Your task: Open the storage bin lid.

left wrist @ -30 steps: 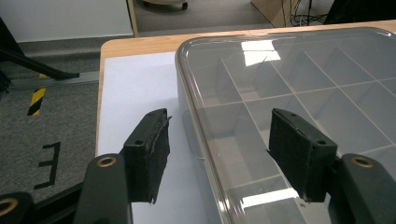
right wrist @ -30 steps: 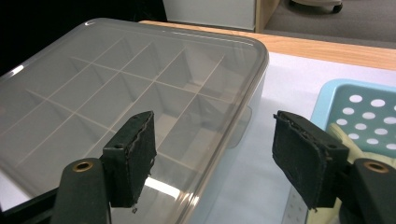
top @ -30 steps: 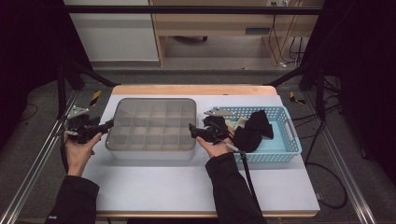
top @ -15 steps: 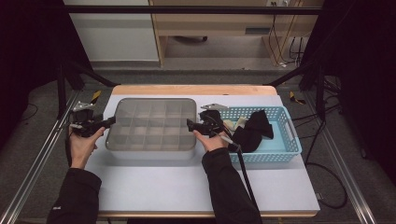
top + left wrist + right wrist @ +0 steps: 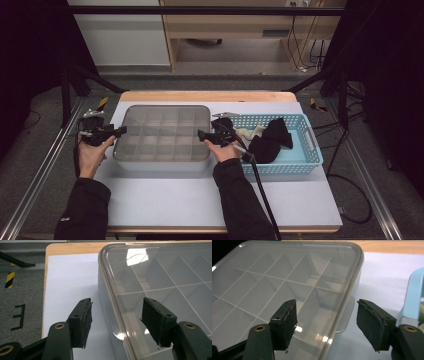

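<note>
1. High view: your left gripper (image 5: 121,131) and right gripper (image 5: 201,134) have closed in on the lidded compartment box (image 5: 162,134) mid-table.
2. Jaws wide, straddling its lid edges, gripping nothing yet; lifting looks next.

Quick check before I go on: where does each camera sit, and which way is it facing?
High view: above the person's side, looking forward and down at the table; forearms, left hand-held gripper, right hand-held gripper.
Left gripper view: rides the left hand-held gripper, open jaws straddling the lidded box's edge.
Right gripper view: rides the right hand-held gripper, jaws open at the opposite edge, blue basket beside.
Shared: all three show the compartment box.
</note>
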Demonstrator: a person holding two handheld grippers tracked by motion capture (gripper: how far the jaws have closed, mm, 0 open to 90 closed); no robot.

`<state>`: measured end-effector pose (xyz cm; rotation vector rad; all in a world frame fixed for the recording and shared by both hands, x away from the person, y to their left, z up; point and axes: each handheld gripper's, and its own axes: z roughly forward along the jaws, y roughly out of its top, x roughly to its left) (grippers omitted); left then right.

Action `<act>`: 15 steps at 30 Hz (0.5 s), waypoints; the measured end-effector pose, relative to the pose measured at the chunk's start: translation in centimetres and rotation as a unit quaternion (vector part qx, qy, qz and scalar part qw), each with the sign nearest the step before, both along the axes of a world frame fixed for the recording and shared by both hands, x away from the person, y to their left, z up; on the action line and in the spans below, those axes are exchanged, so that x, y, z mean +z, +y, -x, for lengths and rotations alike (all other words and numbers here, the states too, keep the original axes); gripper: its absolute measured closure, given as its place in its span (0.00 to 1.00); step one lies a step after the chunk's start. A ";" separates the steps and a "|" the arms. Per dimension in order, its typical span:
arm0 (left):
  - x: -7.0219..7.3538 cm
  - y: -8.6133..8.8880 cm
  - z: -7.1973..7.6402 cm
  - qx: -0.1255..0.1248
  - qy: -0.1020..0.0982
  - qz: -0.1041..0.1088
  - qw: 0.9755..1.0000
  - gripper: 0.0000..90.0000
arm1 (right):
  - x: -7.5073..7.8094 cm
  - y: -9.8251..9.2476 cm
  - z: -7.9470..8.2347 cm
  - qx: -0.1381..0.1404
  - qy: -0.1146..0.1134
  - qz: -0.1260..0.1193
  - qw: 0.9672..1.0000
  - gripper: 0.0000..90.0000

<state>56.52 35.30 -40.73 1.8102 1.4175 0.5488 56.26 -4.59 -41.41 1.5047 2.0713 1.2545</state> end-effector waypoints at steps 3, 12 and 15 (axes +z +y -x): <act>0.0 -0.2 0.2 -0.007 0.005 0.000 1.000 0.44 | -0.3 0.1 -0.2 0.000 0.004 0.001 1.000 0.37; -0.2 -0.9 0.7 -0.023 0.014 0.015 1.000 0.38 | -0.6 0.2 -0.3 0.004 0.018 -0.004 1.000 0.36; -0.3 -0.8 0.5 -0.025 0.022 0.027 0.999 0.35 | -0.7 0.1 -0.4 0.007 0.020 -0.007 1.000 0.36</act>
